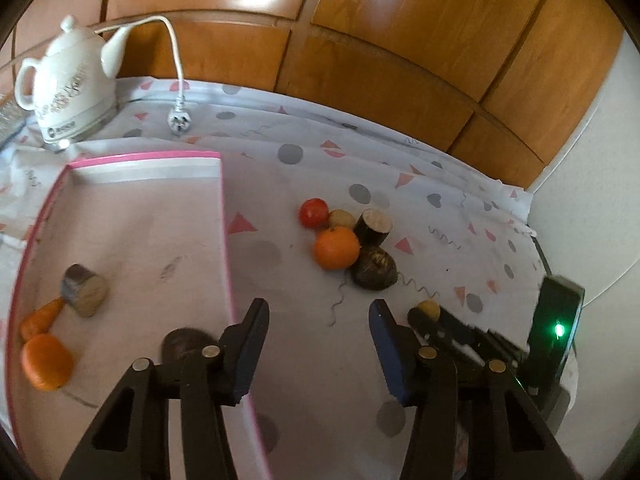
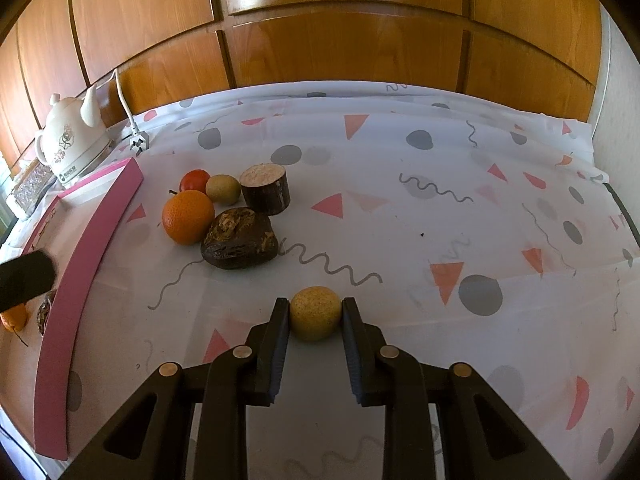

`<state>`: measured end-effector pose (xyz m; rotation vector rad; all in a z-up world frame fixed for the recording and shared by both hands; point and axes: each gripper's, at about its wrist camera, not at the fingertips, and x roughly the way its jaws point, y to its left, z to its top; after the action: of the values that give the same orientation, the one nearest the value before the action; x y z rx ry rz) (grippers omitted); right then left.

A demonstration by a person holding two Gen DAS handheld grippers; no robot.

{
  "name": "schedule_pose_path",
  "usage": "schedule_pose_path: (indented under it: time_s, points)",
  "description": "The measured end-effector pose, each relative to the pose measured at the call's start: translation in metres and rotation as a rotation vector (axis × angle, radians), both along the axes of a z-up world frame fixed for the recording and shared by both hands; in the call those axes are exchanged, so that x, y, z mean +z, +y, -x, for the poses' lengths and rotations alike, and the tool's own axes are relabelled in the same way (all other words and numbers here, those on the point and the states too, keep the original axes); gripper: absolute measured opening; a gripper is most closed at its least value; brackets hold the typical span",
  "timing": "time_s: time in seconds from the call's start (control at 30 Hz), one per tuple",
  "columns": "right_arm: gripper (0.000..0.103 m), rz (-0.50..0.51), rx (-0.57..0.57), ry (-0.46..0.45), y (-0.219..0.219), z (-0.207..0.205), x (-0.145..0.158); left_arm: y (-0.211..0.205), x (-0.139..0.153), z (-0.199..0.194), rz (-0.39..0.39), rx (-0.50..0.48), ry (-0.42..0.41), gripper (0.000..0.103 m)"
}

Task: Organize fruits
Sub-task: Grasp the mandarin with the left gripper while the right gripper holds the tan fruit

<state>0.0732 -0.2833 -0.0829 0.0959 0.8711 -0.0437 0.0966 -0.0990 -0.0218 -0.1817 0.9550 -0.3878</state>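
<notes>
My right gripper (image 2: 315,305) is shut on a small round yellow fruit (image 2: 316,314) resting on the patterned cloth; the same fruit (image 1: 429,309) shows in the left wrist view. My left gripper (image 1: 319,306) stands open and holds nothing, its left finger over the rim of the pink-edged tray (image 1: 224,220). In the tray lie an orange (image 1: 46,362), a carrot (image 1: 42,316), a cut brown stub (image 1: 85,290) and a dark fruit (image 1: 182,344) partly hidden by the finger. On the cloth a tomato (image 2: 194,180), a yellow-green fruit (image 2: 223,189), an orange (image 2: 188,217), a cut dark stub (image 2: 266,188) and a dark lump (image 2: 239,238) cluster together.
A white kettle (image 1: 68,88) and its loose plug (image 1: 179,122) stand at the back left, beyond the tray. Wooden cabinet doors (image 2: 344,40) close off the back. A dark device with a green light (image 1: 558,328) sits at the table's right edge.
</notes>
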Motion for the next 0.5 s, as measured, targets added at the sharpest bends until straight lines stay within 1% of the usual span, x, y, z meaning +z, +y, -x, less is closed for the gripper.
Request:
schedule_pose_path:
  time_s: [0.27, 0.43, 0.5]
  points:
    - [0.026, -0.015, 0.002, 0.001, -0.001, 0.000, 0.000, -0.020, -0.015, -0.036, 0.000, 0.025, 0.052, 0.053]
    - [0.026, -0.025, 0.003, -0.003, -0.003, 0.001, -0.001, -0.030, -0.023, -0.056, 0.024, 0.037, 0.092, 0.057]
    - [0.026, -0.026, 0.003, -0.002, -0.002, 0.001, -0.001, -0.034, -0.026, -0.062, 0.008, 0.037, 0.090, 0.057]
